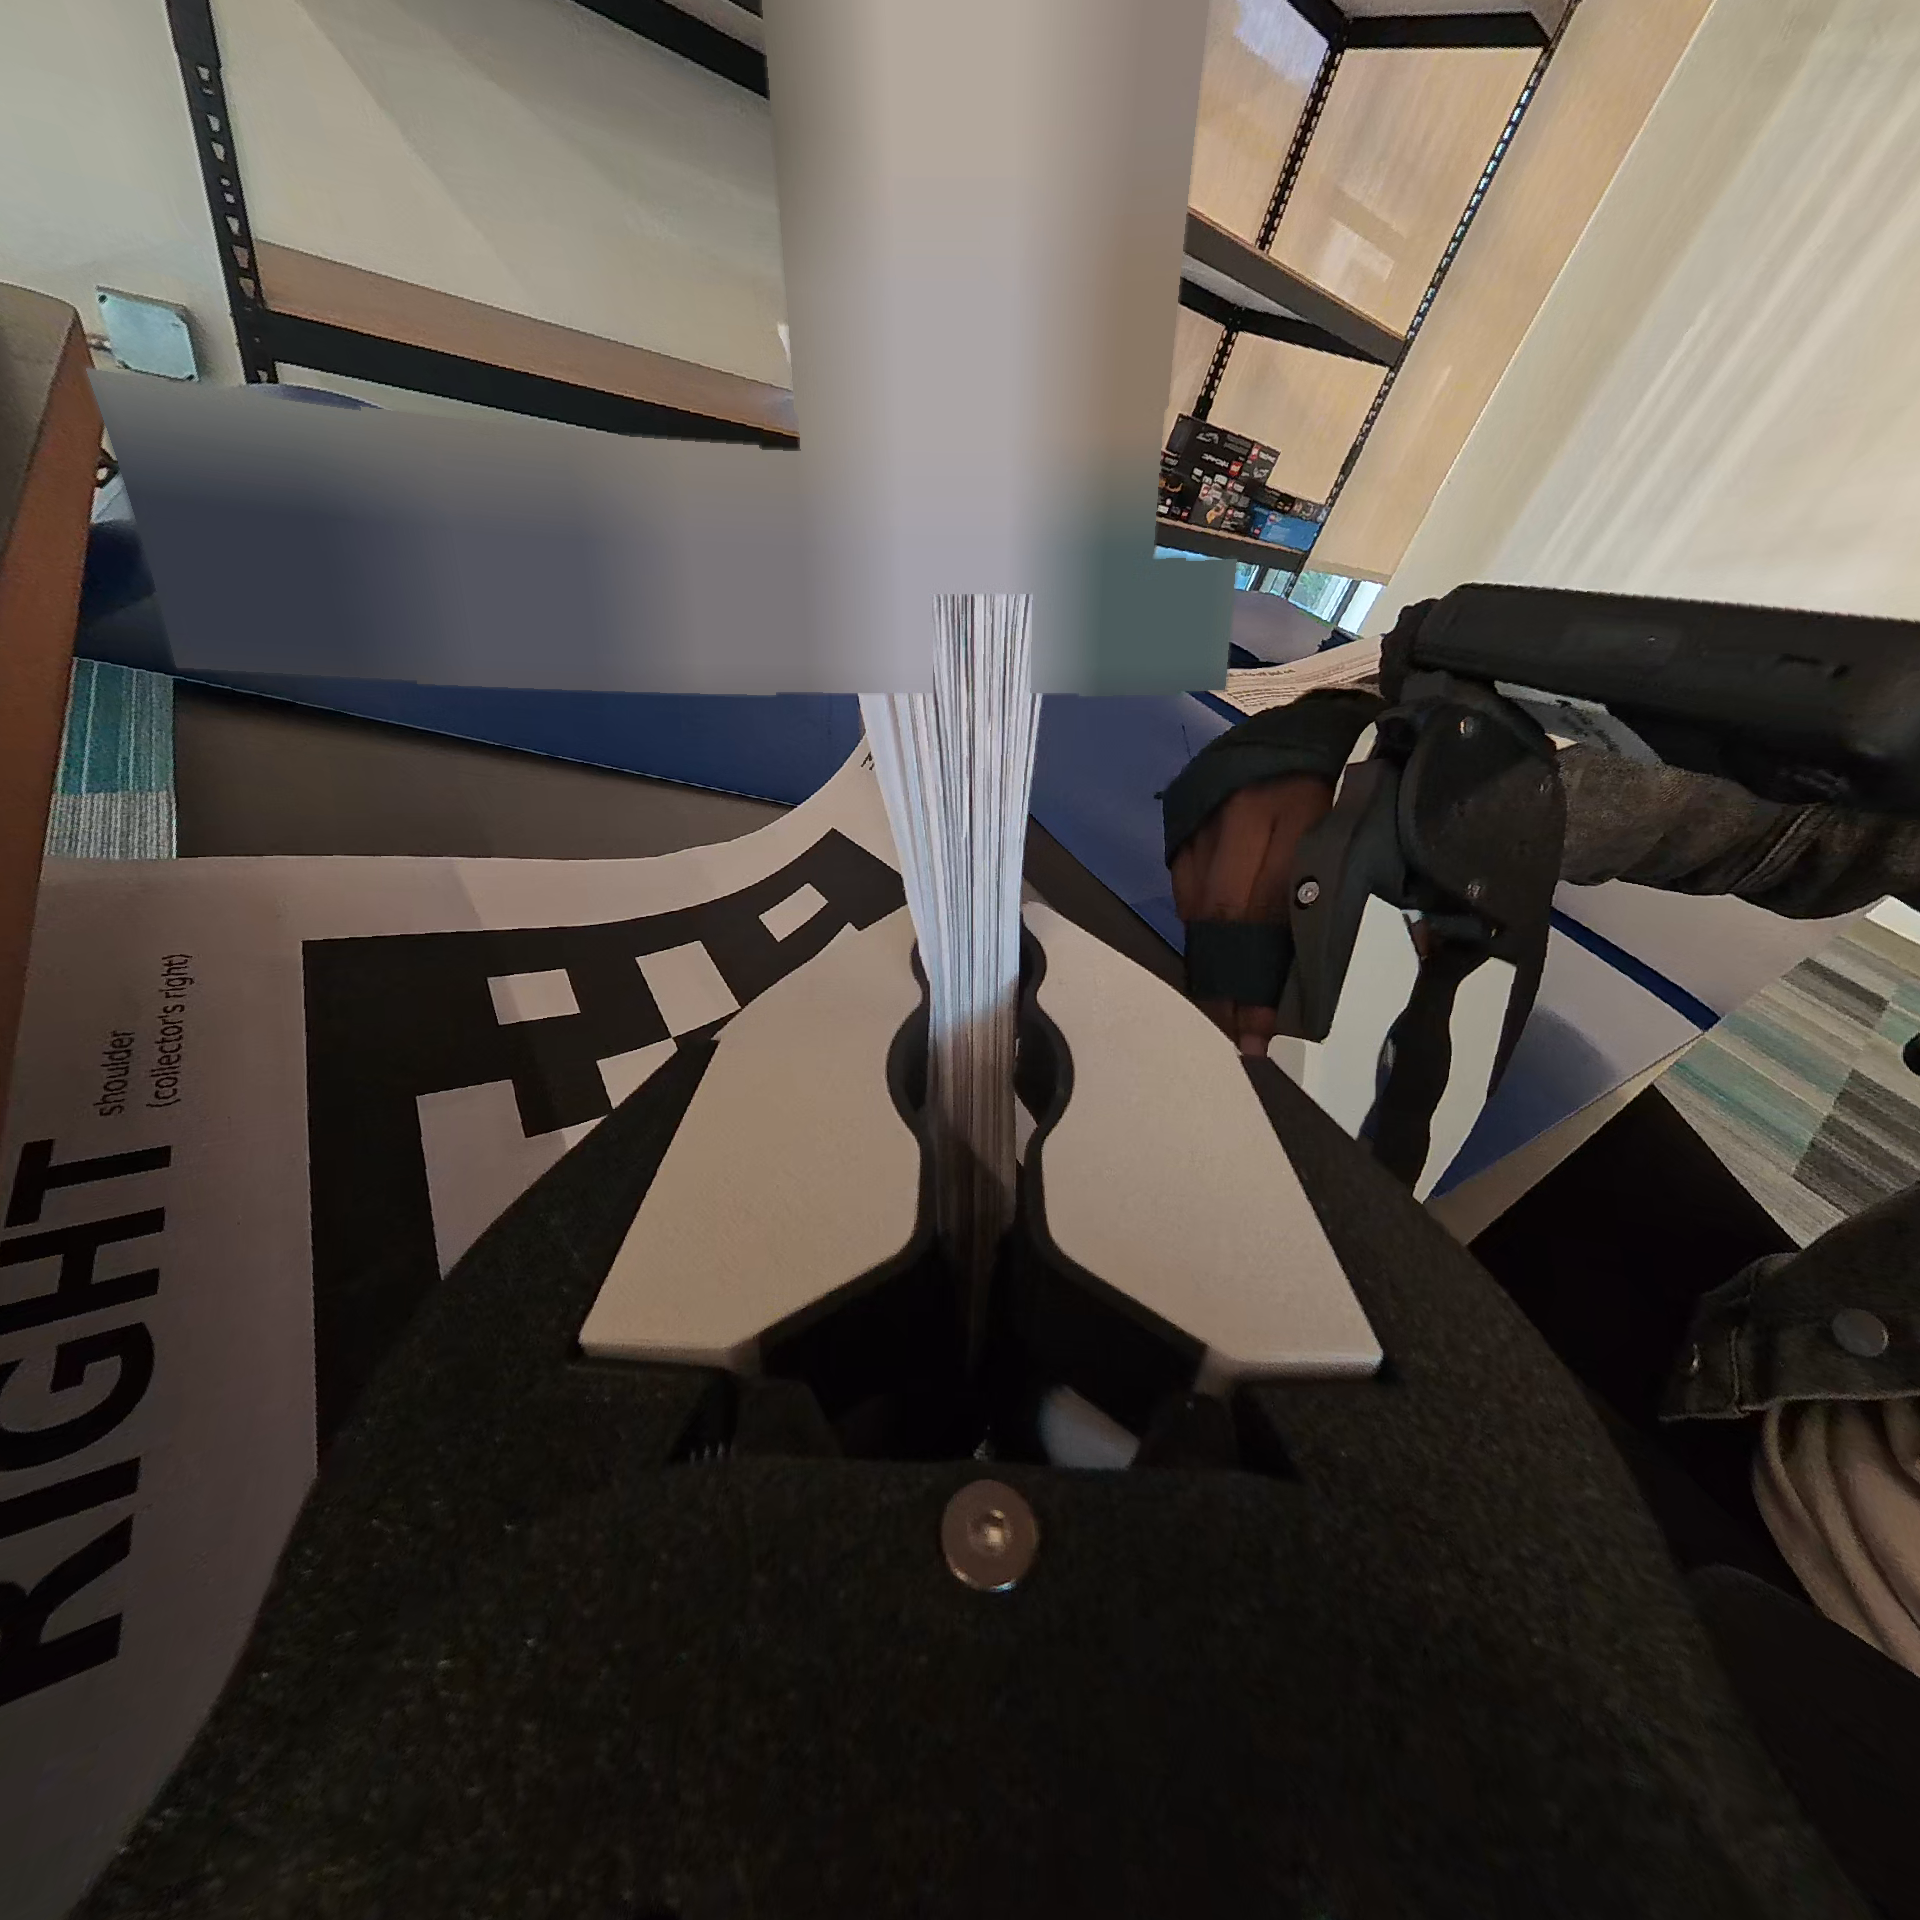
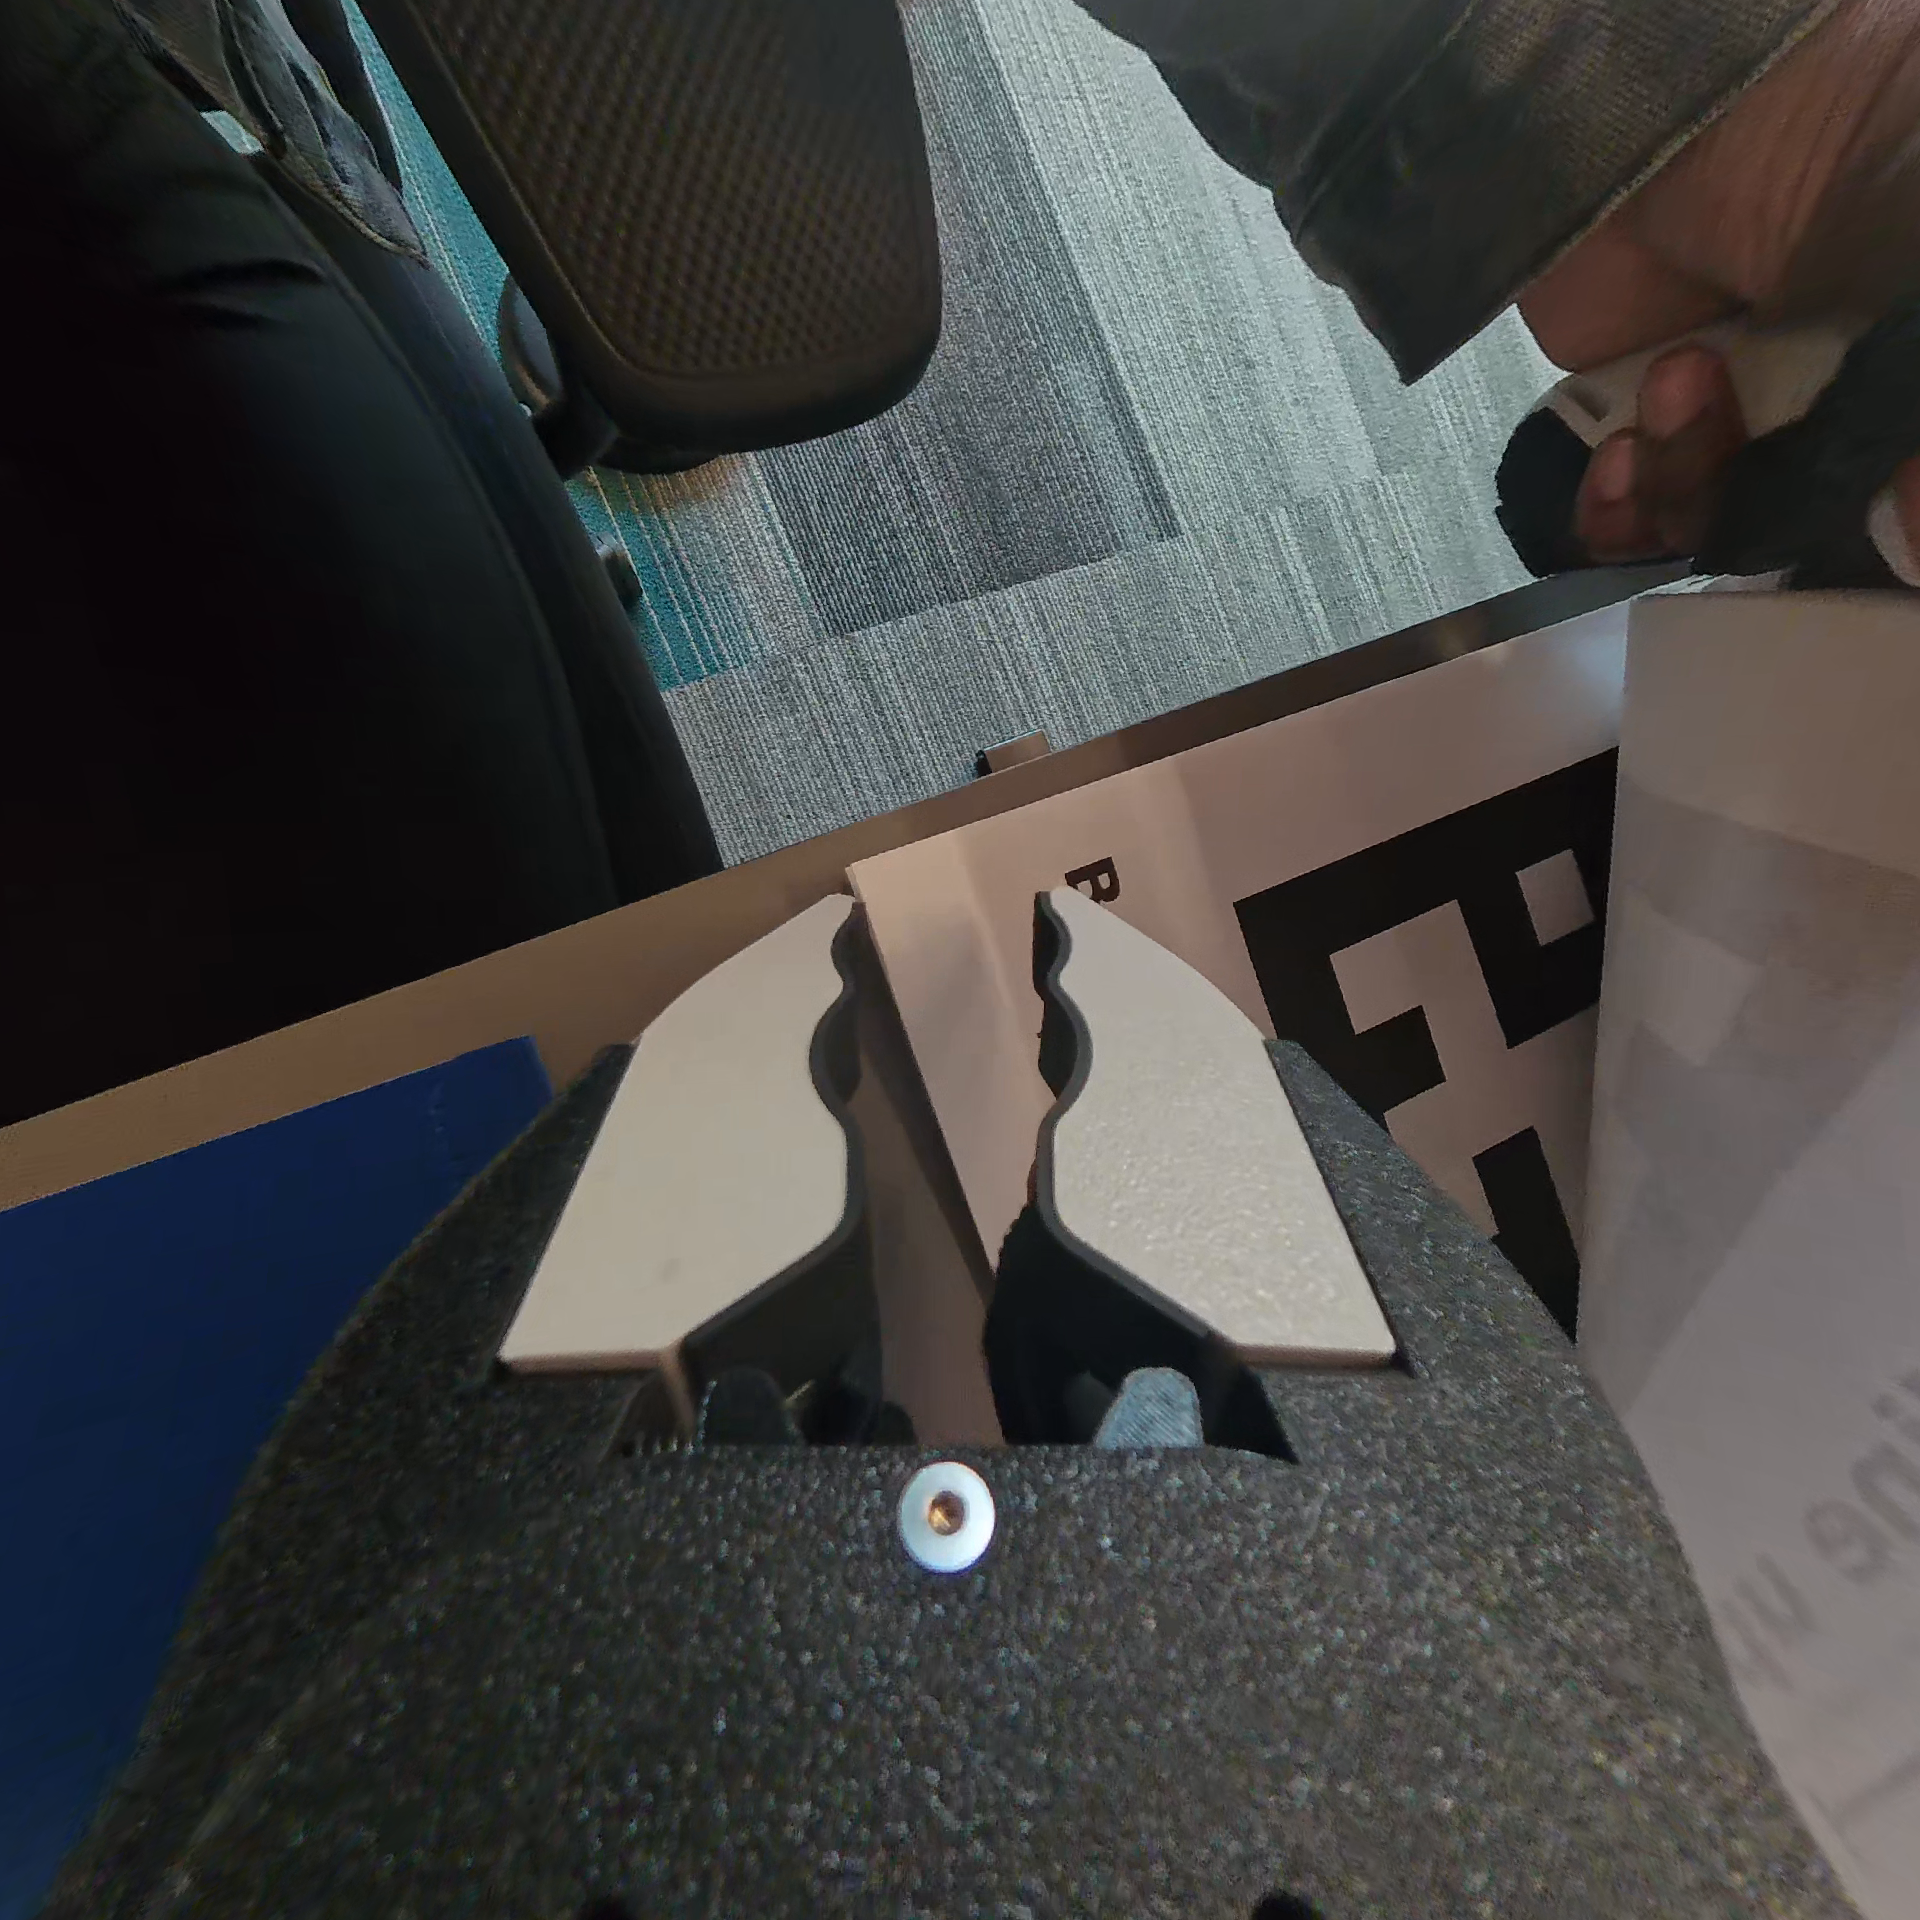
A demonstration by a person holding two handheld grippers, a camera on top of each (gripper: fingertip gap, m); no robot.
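My left gripper (image 1: 977,945) is shut on a thick stack of white paper sheets (image 1: 977,790), seen edge-on and standing up out of the jaws. The same stack shows flat-on at the right of the right wrist view (image 2: 1766,1039). Under it a white sheet with a black square marker pattern (image 1: 582,997) lies on the table. My right gripper (image 2: 945,914) is open, low over the near corner of that marker sheet (image 2: 1174,831), which shows between its jaws. It also shows farther off in the left wrist view (image 1: 1449,1091), held by a gloved hand (image 1: 1247,831).
A blue mat (image 2: 260,1247) lies on the table (image 2: 468,987) beside the marker sheet. The table edge is close ahead of the right gripper, with carpet floor and an office chair (image 2: 707,208) beyond. Metal shelving (image 1: 1288,301) with boxes stands at the back. A wooden panel (image 1: 42,623) is at far left. Spacing between my two grippers at the tips: around 15 cm.
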